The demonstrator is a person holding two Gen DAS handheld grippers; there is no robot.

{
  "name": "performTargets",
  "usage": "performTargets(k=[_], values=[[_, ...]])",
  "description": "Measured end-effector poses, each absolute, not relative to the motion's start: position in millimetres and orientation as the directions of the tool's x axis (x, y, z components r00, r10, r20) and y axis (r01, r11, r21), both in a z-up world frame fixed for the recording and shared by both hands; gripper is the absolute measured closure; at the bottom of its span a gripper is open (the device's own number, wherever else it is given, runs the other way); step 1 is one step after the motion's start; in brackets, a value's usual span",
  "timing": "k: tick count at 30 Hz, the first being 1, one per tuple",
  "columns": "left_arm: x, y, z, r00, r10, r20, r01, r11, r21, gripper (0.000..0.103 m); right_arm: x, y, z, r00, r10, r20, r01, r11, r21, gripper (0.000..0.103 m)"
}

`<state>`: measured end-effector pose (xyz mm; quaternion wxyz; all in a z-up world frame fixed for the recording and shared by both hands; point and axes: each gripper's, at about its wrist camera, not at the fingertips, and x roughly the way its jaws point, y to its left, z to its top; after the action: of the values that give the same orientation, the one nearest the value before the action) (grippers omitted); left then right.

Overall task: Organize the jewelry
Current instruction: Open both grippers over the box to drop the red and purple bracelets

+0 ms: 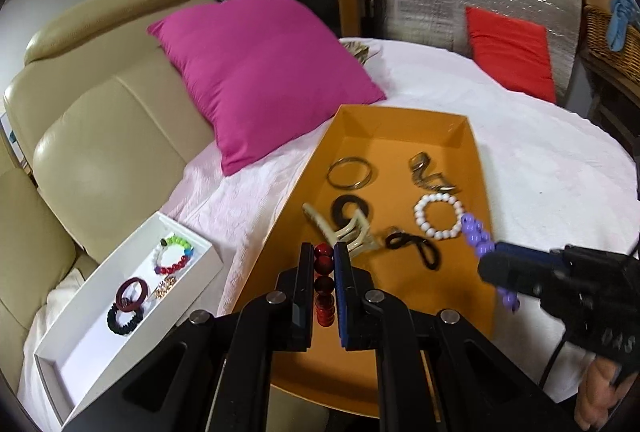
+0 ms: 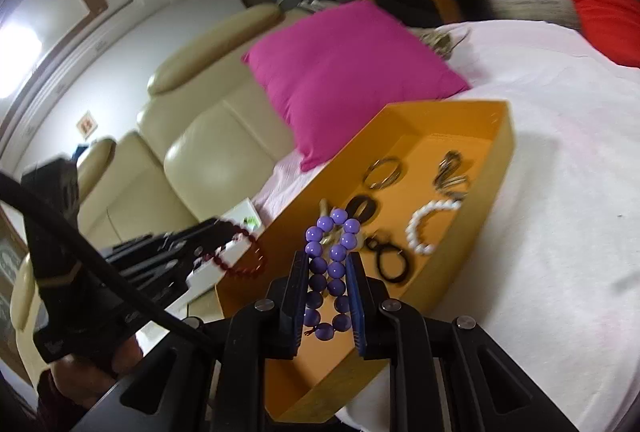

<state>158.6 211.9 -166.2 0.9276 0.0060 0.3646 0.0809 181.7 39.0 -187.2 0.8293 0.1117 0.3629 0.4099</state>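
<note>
My left gripper (image 1: 324,252) is shut on a dark red bead bracelet (image 1: 323,286), held above the near end of the orange tray (image 1: 384,119). My right gripper (image 2: 326,264) is shut on a purple bead bracelet (image 2: 332,264), held above the same tray (image 2: 472,107). In the left wrist view the right gripper (image 1: 492,256) and the purple bracelet (image 1: 474,234) show at right. In the right wrist view the red bracelet (image 2: 244,252) shows at left. In the tray lie a white bead bracelet (image 1: 438,216), metal bangles (image 1: 349,171), a beige hair claw (image 1: 344,228) and black hair ties (image 1: 416,248).
A white box (image 1: 72,328) at the lower left holds a multicolour bead bracelet (image 1: 174,254), a maroon ring (image 1: 130,292) and a black scrunchie (image 1: 124,320). A magenta pillow (image 1: 260,75) leans on a beige sofa (image 1: 100,135). A red cushion (image 1: 508,51) lies at the far right on the white bedcover (image 1: 540,159).
</note>
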Motion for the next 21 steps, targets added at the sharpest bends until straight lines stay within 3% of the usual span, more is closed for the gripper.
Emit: performTargets(k=[14,18,21], values=[[186.8,231.0,-201.8,0.662,0.191,-0.725,-0.229,0.972,0.047,0.093,187.9,70.7,-217.3,0.387,0.708,-0.590,-0.620,0.674,0.403,0.082],[189.4,233.1,-208.2,0.639,0.200,-0.743,-0.234,0.970,0.060,0.093,195.2,75.5,-224.6,0.383,0.696,-0.607,-0.605,0.686,0.405,0.080],[188.8,235.4,-208.3,0.632,0.205,-0.747,-0.238,0.969,0.064,0.091,198.3,73.4,-222.9,0.368,0.706,-0.605,-0.607,0.675,0.419,0.071]])
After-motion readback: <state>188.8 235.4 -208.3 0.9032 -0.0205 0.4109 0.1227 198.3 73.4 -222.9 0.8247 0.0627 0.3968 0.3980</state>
